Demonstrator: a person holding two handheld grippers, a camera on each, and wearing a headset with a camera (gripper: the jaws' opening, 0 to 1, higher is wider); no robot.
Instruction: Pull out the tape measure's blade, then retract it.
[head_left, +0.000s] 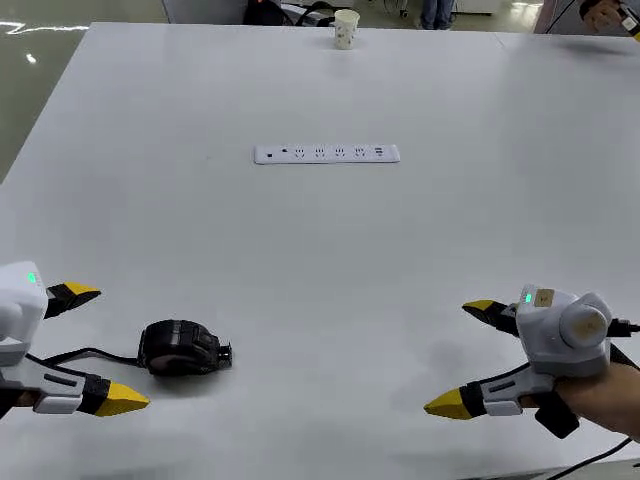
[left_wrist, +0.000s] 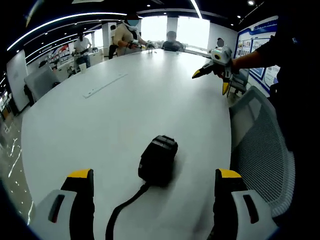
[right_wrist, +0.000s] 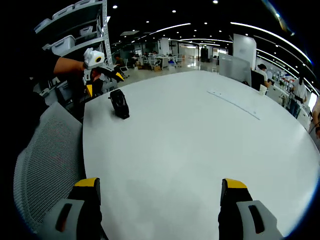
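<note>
Tape measure: black case, lying on its side on the white table, near the front edge on the person's left. A small tab shows at the end of the case that faces the right gripper. A black cord runs from the case's other end toward the left gripper. Left gripper: yellow-tipped jaws spread wide, one on each side of the tape measure's near end, neither touching it; grasping nothing. Right gripper: well apart, near the front edge on the person's right, jaws likewise spread, grasping nothing, pointed across the table toward the tape measure. Power strip: white, flat at mid-table. Paper cup: upright at the far edge. Mesh chair: grey, just beside the table's front edge.
</note>
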